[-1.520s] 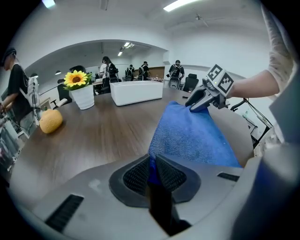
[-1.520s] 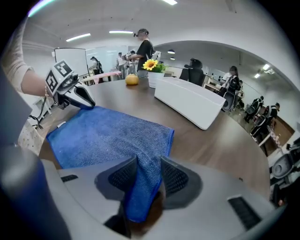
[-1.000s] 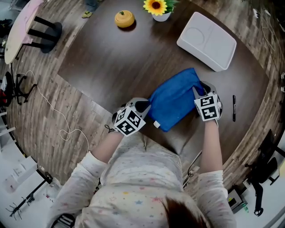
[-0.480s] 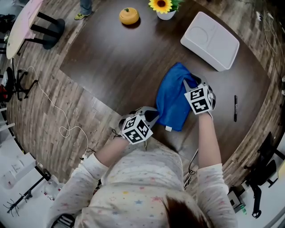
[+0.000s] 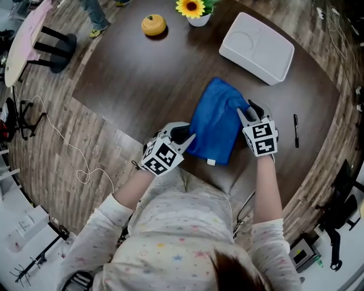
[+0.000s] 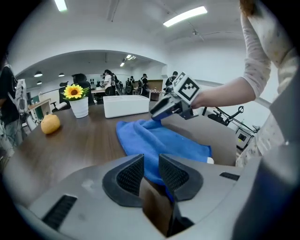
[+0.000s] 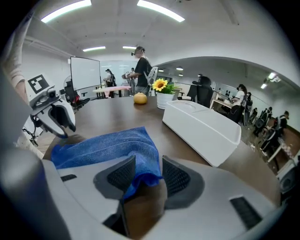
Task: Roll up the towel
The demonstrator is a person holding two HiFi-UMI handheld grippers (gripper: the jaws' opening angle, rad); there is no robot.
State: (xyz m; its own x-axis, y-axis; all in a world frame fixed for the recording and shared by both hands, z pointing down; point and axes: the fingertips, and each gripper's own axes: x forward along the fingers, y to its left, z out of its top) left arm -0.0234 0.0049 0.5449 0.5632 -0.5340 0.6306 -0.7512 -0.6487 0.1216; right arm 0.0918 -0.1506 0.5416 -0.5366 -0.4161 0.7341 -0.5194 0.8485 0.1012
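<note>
Early in the roll: the right gripper [image 7: 149,176] pinches the towel [image 5: 216,122] between its pads, the left gripper [image 6: 149,172] has just eased its jaws narrowly apart around the hem, so a fresh bite looks next.

The towel [image 5: 216,122] is blue, the table [image 5: 142,74] dark brown, the tray [image 5: 257,48] white, the fruit [image 5: 154,25] orange.

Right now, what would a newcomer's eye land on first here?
The bright blue towel lies crumpled near the front edge of the dark table. The right gripper pinches one fold of it. Beyond, a sunflower and a white tray stand at the far side.
</note>
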